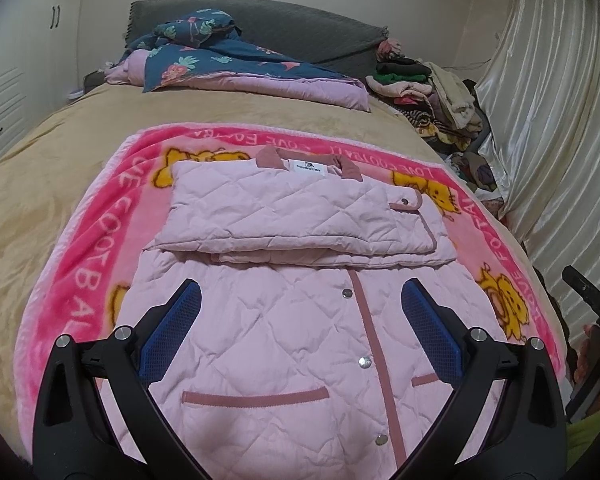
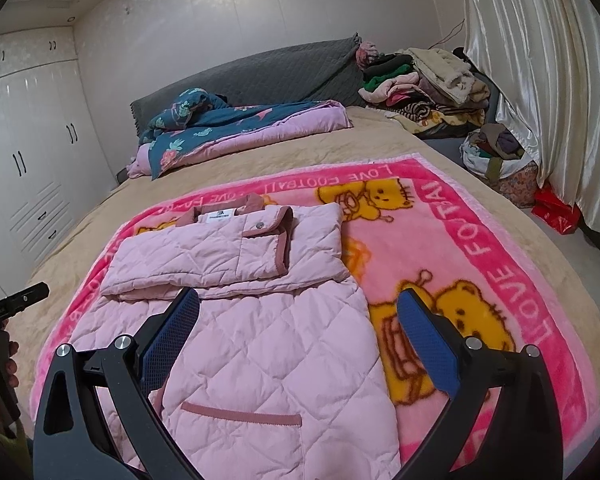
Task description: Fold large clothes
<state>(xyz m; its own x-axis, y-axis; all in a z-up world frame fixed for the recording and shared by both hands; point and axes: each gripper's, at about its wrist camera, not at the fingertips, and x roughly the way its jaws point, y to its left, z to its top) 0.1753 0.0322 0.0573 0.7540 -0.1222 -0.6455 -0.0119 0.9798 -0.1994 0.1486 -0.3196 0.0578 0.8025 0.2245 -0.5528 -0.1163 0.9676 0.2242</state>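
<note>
Item: pink quilted jacket, which lay on the pink blanket on the bed, sleeves apparently folded across the chest. Your left gripper and right gripper hung above it, both spread, holding nothing. Risk: lifting the hem with only 1 layer pinched would have spilled the sleeve fold.

Pink quilted jacket w/ sleeves folded, on pink blanket, right gripper open above
</note>
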